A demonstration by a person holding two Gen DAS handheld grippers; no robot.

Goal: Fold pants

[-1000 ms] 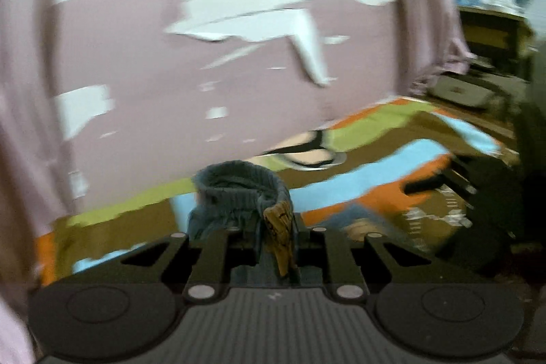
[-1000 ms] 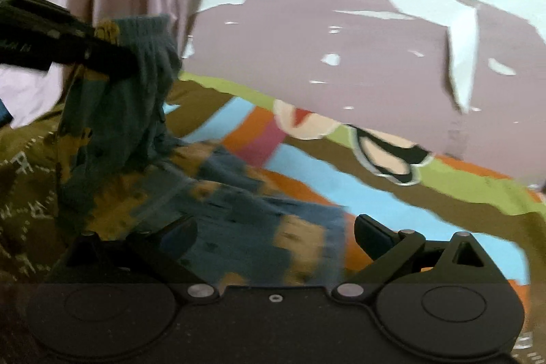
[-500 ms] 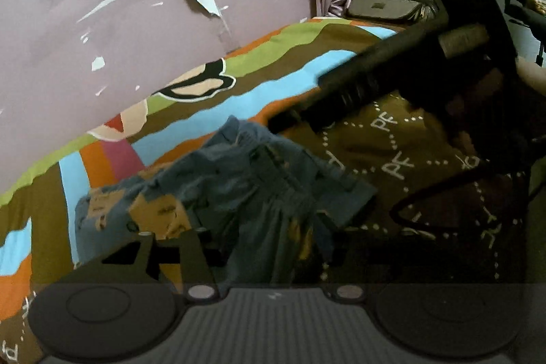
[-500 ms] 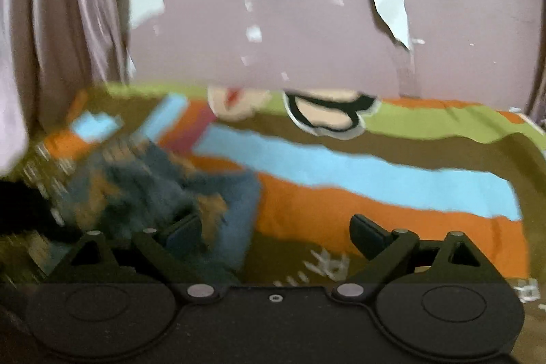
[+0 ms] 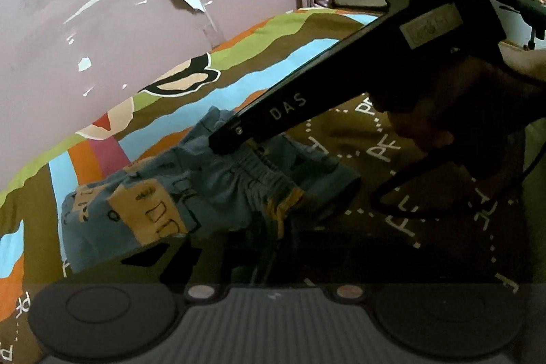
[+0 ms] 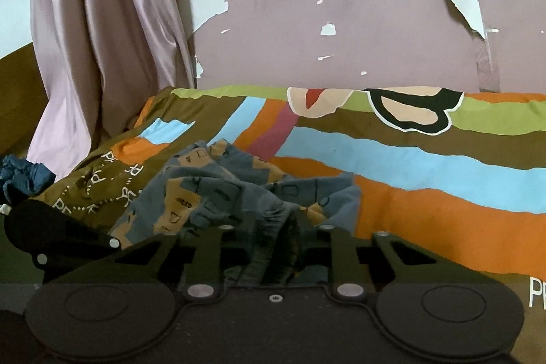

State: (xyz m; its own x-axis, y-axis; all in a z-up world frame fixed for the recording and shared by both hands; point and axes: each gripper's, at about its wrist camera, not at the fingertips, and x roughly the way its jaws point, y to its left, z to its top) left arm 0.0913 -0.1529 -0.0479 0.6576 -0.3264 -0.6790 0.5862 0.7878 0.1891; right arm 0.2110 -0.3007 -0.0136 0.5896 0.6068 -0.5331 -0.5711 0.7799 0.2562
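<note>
Moved: small blue-grey patterned pants (image 6: 239, 193) lowered from mid-air onto striped bedsheet (image 6: 443, 166)
Left gripper (image 5: 273, 227): closing – pinching waistband
Right gripper (image 6: 273, 244): closing on bunched cloth
Risk: crumpled folding

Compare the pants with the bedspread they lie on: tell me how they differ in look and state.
The pants are grey-blue with small tan patches; the bedspread has broad wavy stripes of orange, light blue, green and brown. The pants lie bunched and wrinkled; the bedspread lies spread out, mostly smooth. The pants' waistband is pinched in the closing right gripper; the bedspread is not gripped. Both are soft printed cloth.
</note>
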